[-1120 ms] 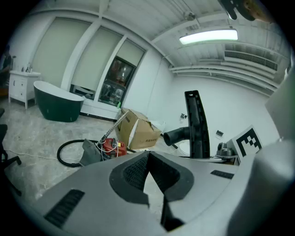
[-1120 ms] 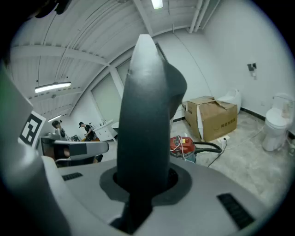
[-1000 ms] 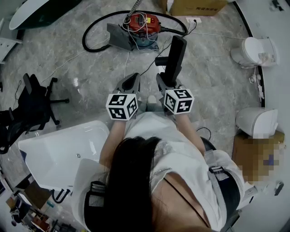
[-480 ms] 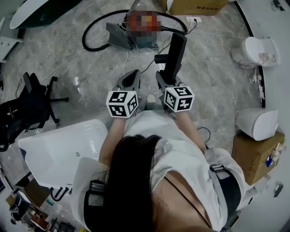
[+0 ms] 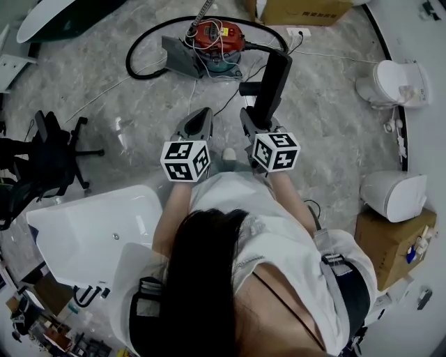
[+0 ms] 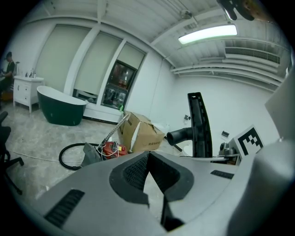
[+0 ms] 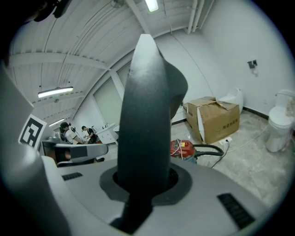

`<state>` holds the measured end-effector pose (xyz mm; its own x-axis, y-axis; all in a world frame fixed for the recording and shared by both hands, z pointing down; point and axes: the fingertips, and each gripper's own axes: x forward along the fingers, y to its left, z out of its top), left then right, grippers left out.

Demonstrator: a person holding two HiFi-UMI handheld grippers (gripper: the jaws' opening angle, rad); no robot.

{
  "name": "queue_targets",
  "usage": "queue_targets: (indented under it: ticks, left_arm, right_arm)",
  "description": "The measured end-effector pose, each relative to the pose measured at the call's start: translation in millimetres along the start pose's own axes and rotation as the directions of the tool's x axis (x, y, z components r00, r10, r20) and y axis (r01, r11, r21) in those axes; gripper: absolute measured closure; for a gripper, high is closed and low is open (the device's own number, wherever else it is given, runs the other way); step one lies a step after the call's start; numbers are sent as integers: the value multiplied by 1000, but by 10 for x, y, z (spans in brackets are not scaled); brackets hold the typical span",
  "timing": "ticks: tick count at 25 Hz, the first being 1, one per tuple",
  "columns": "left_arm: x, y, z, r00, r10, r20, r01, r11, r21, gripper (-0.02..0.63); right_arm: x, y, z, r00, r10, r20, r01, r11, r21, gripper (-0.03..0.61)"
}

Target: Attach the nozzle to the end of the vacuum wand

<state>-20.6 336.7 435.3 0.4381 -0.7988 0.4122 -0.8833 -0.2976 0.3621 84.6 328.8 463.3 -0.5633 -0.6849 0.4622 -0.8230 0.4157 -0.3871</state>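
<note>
Right gripper point(image 5: 255, 124) clamped on black nozzle point(image 5: 272, 80), left gripper point(image 5: 201, 117) clenched empty, both nudged nearer the vacuum point(image 5: 217, 36)

The nozzle point(image 5: 268, 87) stands in the right tongs point(image 5: 254, 118), the left tongs point(image 5: 201, 115) just left of it. Ahead on the floor point(image 5: 327, 125) sits the vacuum cleaner point(image 5: 216, 38), its hose point(image 5: 136, 59) looping leftward, a cardboard box point(image 5: 303, 10) behind. An office chair point(image 5: 49, 160) stands far left, a toilet point(image 5: 390, 80) far right.

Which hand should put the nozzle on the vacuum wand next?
Right. The right gripper is clamped on the black nozzle, which points toward the red vacuum and its wand ahead. The left gripper is shut and holds nothing.
</note>
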Motion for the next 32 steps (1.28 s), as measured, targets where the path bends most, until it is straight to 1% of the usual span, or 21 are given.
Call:
queue_targets:
  ticks: [8, 13, 22, 32]
  left_arm:
    - [100, 186, 95, 999, 28, 23, -28, 1000, -3, 611]
    - [228, 295, 132, 999, 30, 15, -30, 1000, 7, 612]
    - [510, 537, 214, 1000, 22, -10, -22, 999, 26, 612]
    - [1003, 858, 621, 1000, -1, -27, 3, 998, 63, 612]
  right_arm:
    - [76, -70, 21, 1000, -17, 2, 17, 1000, -1, 511]
    - [186, -167, 71, 999, -46, -4, 46, 999, -3, 511]
    - [527, -234, 194, 998, -61, -20, 61, 998, -8, 511]
    - [1023, -349, 554, 996, -87, -24, 87, 996, -11, 511]
